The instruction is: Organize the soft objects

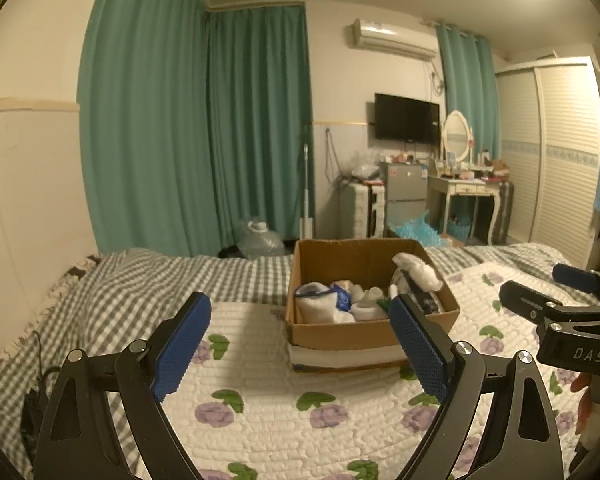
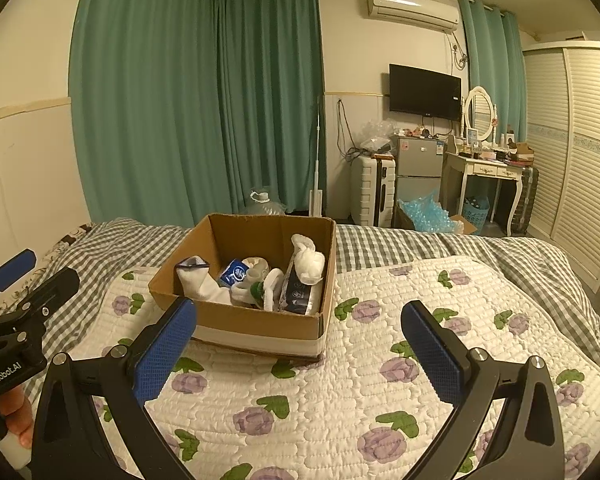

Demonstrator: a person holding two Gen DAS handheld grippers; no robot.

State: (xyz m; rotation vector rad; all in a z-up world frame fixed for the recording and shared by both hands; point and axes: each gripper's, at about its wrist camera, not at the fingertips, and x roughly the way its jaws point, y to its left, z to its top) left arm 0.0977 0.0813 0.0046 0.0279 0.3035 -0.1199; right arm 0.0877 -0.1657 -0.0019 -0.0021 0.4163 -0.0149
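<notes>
An open cardboard box (image 1: 340, 334) (image 2: 260, 322) sits on a white quilt with purple flowers (image 1: 268, 408) (image 2: 360, 380). Inside lie several soft things: white socks (image 1: 320, 306) (image 2: 204, 286), a white cloth (image 1: 418, 270) (image 2: 308, 260), a blue packet (image 1: 342, 298) (image 2: 234, 272) and a dark tissue pack (image 2: 300, 294). My left gripper (image 1: 300, 346) is open and empty, short of the box. My right gripper (image 2: 300, 354) is open and empty, in front of the box; it also shows at the right of the left wrist view (image 1: 540, 292).
The quilt lies on a grey checked bed (image 1: 140, 280) (image 2: 400, 242). Green curtains (image 1: 196, 128), a suitcase (image 2: 374, 190), a small fridge (image 2: 418, 170), a dressing table (image 2: 488, 176) and a wardrobe (image 2: 580, 152) stand beyond the bed's far edge.
</notes>
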